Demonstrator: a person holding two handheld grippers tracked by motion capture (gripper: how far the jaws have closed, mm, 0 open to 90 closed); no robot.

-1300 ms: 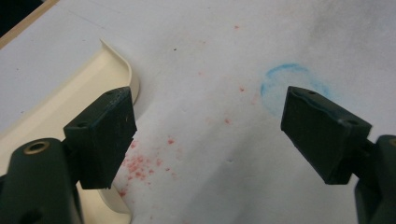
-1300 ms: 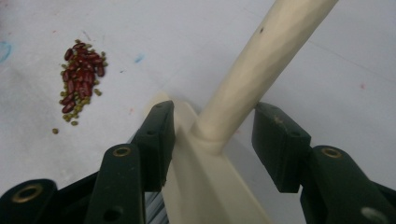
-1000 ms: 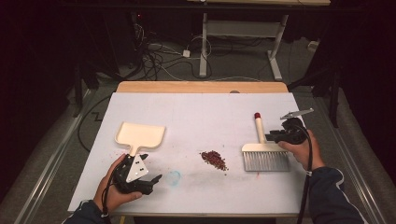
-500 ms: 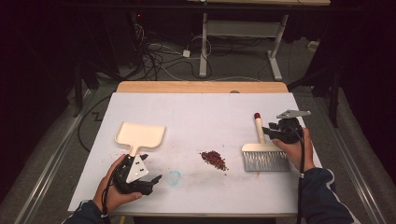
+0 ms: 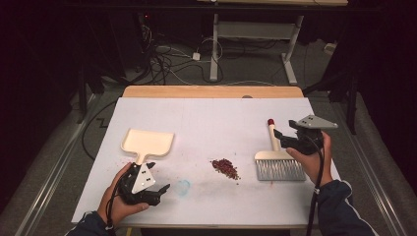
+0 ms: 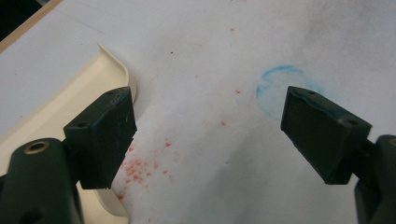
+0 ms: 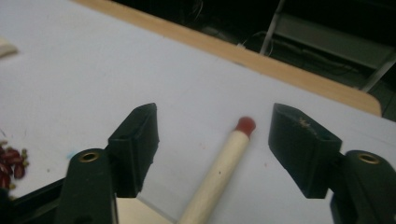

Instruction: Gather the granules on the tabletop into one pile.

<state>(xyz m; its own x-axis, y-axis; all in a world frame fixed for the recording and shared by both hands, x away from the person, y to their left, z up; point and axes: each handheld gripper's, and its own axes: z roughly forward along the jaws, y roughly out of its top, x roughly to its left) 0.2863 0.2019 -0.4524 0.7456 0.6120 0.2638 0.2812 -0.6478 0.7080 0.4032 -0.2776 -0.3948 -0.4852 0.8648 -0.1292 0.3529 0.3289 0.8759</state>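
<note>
The right gripper (image 7: 212, 149) has just been opening its jaws, and they now stand apart on either side of the hand brush's wooden handle (image 7: 219, 172) without pressing it, so the brush is released; the handle runs up between them to its red tip (image 7: 245, 124). In the high view the brush (image 5: 276, 160) lies flat on the white desk (image 5: 211, 118), bristles toward the person, with the right gripper (image 5: 285, 138) just beside the handle.

The left gripper (image 6: 208, 135) is also unclenched and holds nothing: one jaw hangs over the rim of the cream dustpan (image 6: 60, 107), the other over bare desk near a faint blue ring (image 6: 280, 88). From above, the left gripper (image 5: 158, 189) sits close to the dustpan's (image 5: 147, 143) short handle.

Between the two tools lies a small heap of reddish grains (image 5: 225, 168) (a few strays and red stains dot the surface around it).

The step in hand looks like taking up brush and pan to sweep the heap. To do it well, I would centre the jaws squarely over the brush handle low down, near the head, for control, close firmly, then grip the dustpan handle and set its lip flat against the desk just beside the heap before brushing
</note>
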